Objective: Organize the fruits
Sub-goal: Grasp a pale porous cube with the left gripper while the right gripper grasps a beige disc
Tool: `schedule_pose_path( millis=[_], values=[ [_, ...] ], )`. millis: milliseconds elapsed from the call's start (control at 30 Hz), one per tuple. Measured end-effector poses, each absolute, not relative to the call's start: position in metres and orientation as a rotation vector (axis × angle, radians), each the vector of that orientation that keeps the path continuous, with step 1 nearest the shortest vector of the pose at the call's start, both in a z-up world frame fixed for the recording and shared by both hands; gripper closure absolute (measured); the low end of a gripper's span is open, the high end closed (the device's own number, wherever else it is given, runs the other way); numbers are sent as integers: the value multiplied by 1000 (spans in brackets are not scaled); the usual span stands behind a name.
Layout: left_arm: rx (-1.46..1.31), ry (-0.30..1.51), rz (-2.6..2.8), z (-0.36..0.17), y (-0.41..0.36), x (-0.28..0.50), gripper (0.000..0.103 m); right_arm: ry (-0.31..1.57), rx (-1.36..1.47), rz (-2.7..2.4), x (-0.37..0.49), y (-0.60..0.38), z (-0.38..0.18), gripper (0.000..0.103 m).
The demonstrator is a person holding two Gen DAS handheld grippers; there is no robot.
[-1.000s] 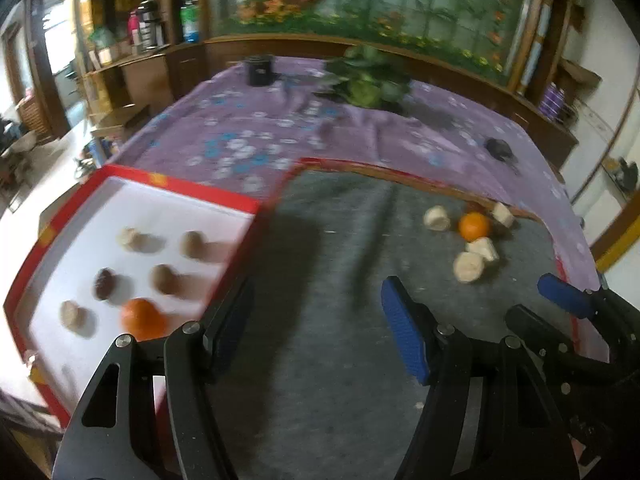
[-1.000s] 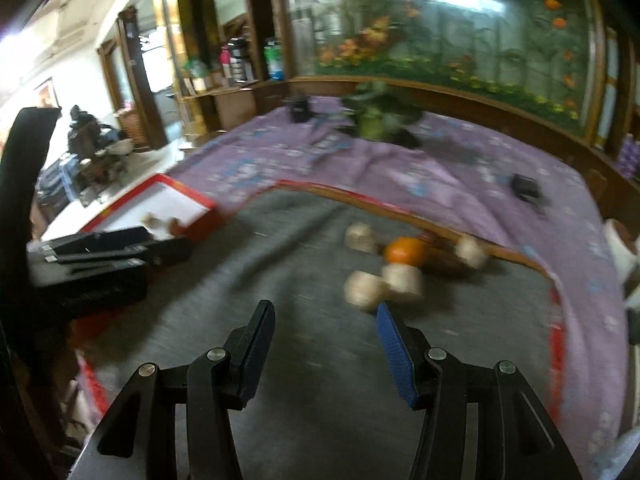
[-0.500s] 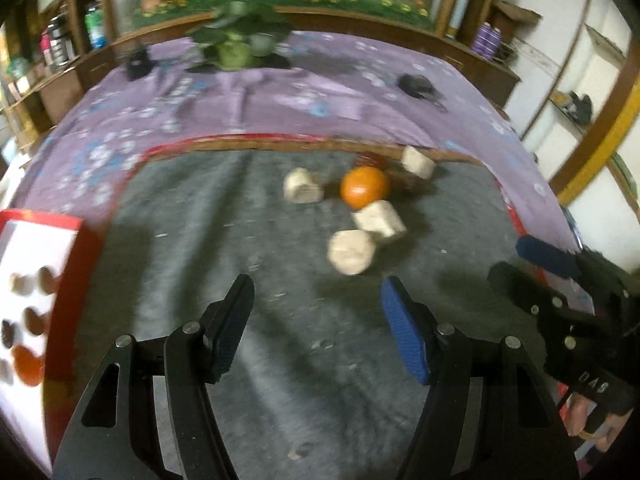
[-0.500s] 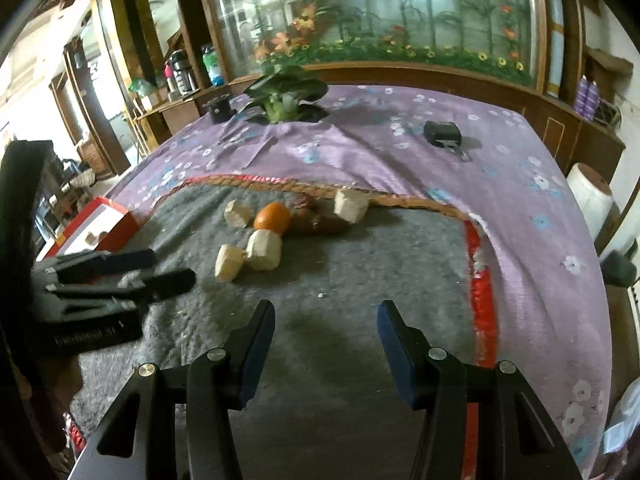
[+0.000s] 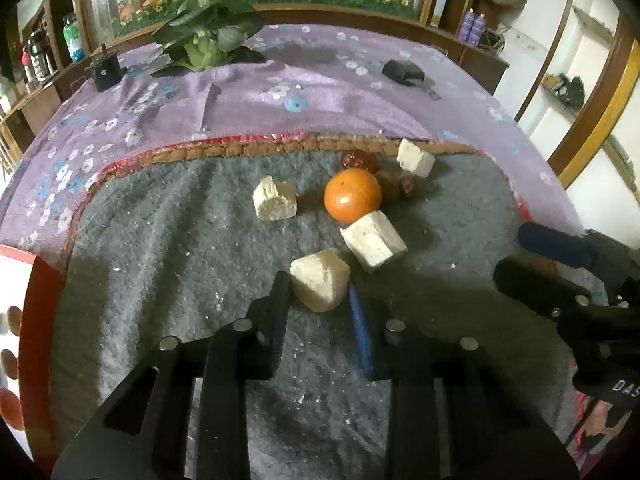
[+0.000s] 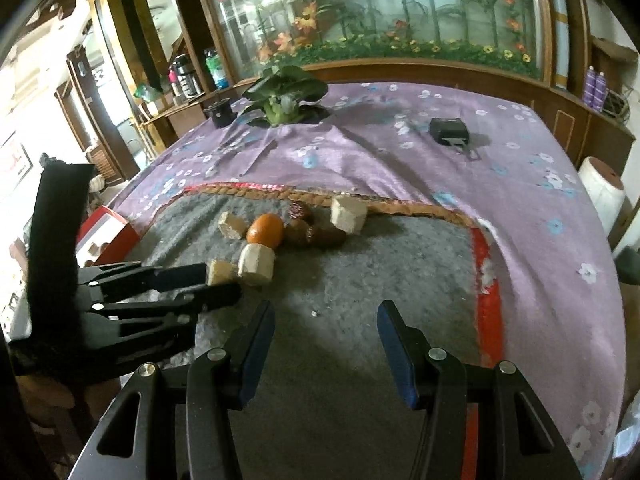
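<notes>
Left tool (image 5: 320, 296), jaws just closing, clamps pale fruit chunk (image 5: 319, 279) on grey mat (image 5: 180, 248), its long axis across the jaws. Right tool (image 6: 325, 322) gapes, empty. Red tray (image 5: 38, 340) holds fruits.

Black skeletal claws (image 5: 320, 300) with blue pads (image 6: 390, 332) (silver screws at joints).

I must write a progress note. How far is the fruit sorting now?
Done: several pieces, one orange among them, already lie in the red-rimmed box. In hand: the left gripper has just been closing on a pale chunk. Left on the grey mat: an orange, three pale chunks and some dark fruits. The right gripper is open, empty.
</notes>
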State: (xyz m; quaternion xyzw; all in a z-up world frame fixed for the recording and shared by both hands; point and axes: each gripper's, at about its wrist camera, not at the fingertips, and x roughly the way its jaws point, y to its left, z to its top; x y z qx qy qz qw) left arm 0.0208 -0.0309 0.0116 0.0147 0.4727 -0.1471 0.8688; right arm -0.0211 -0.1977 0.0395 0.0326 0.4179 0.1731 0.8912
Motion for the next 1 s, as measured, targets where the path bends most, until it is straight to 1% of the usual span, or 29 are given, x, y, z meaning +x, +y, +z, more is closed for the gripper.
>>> schedule_pose_path(
  millis=[267, 433, 733, 800, 1000],
  values=[
    [8, 962, -213, 20, 7, 15, 76, 850, 66, 491, -4, -162, 52, 51],
    [13, 946, -156, 26, 24, 10, 76, 829, -11, 557, 16, -124, 55, 51],
    [-5, 948, -115, 29, 44, 4, 76, 860, -222, 604, 56, -79, 35, 51],
    [-6, 946, -115, 29, 46, 4, 76, 841, -358, 523, 66, -71, 31, 51],
    [-4, 933, -102, 34, 52, 5, 76, 844, -460, 535, 73, -72, 37, 51]
  ],
)
